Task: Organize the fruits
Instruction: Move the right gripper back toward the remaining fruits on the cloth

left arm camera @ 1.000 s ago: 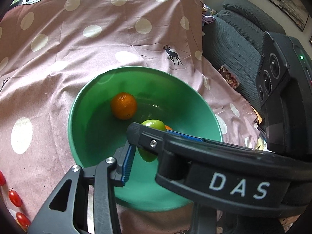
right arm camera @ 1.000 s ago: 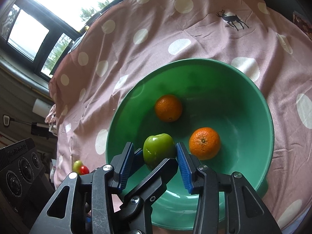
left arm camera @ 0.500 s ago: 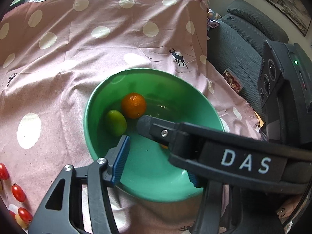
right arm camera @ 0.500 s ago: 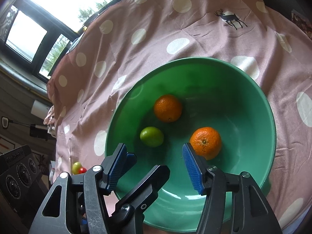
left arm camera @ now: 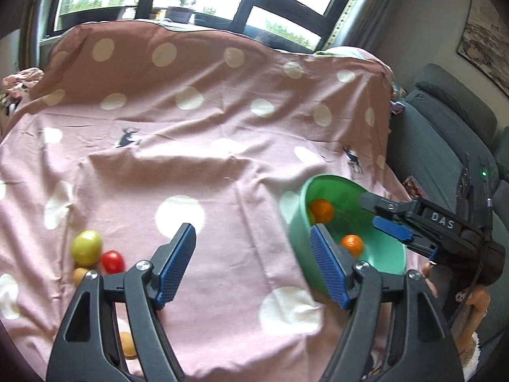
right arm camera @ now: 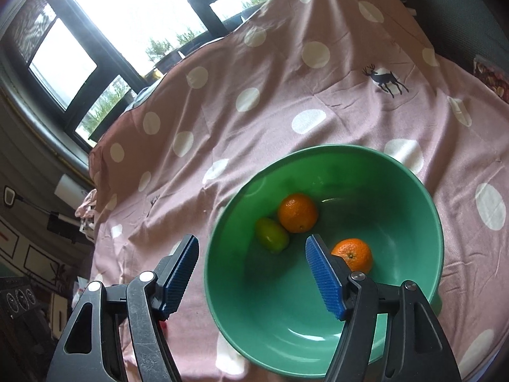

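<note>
The green bowl stands on the pink dotted cloth and holds two oranges and a green fruit lying against the far orange. My right gripper hangs over the bowl's near left rim, its jaws opening with nothing held between them. In the left wrist view the bowl sits to the right, with the right gripper above it. My left gripper faces bare cloth left of the bowl, its jaws opening and empty. A yellow-green fruit and a red tomato lie at the left.
Small tan fruits lie near the left gripper's base. A grey sofa borders the cloth on the right. Windows run along the far side. A hand holds the right gripper's handle.
The right gripper's jaws spread and let the green fruit go; it rolled against the far orange. The left gripper swung left away from the bowl and widened its jaws.
</note>
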A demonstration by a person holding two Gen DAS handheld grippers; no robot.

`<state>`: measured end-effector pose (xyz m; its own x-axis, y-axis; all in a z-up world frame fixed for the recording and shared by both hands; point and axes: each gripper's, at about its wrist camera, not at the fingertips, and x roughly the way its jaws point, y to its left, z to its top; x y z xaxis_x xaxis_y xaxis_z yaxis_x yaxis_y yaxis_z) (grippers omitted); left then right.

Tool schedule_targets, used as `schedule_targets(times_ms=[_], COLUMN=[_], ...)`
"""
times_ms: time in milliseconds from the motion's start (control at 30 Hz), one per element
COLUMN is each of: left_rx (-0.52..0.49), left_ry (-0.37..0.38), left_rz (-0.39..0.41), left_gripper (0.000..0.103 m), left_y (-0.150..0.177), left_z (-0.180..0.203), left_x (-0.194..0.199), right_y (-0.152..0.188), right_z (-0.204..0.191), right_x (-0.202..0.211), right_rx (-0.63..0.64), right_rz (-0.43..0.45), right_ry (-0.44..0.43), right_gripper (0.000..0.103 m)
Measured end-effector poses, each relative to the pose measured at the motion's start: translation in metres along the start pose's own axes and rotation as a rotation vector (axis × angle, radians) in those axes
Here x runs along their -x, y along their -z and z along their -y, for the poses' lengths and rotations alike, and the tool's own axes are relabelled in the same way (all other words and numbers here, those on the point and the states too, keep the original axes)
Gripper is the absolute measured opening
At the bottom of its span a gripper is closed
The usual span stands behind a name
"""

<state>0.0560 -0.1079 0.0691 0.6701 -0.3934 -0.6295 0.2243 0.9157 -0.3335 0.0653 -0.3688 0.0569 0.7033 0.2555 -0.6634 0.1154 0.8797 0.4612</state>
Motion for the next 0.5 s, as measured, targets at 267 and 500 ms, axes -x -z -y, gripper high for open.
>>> schedule_targets(times_ms=[267,500], left_rx=[0.156,0.32], left_ry=[-0.189,-0.167], left_rz=[0.005,-0.024], left_gripper=[0.075,0.073], left_y=[0.006,0.007], left_z=[-0.1,-0.152], left_x=[0.023,0.026], right_y=[0.014,0.03], right_z=[-0.039,-0.089], right_x=[-0.013,-0.047], right_rx=[0.099,0.195], right_rz=[-0.034,-0.168], right_ry=[-0.064,-0.158], right_gripper=[0.071,0.071])
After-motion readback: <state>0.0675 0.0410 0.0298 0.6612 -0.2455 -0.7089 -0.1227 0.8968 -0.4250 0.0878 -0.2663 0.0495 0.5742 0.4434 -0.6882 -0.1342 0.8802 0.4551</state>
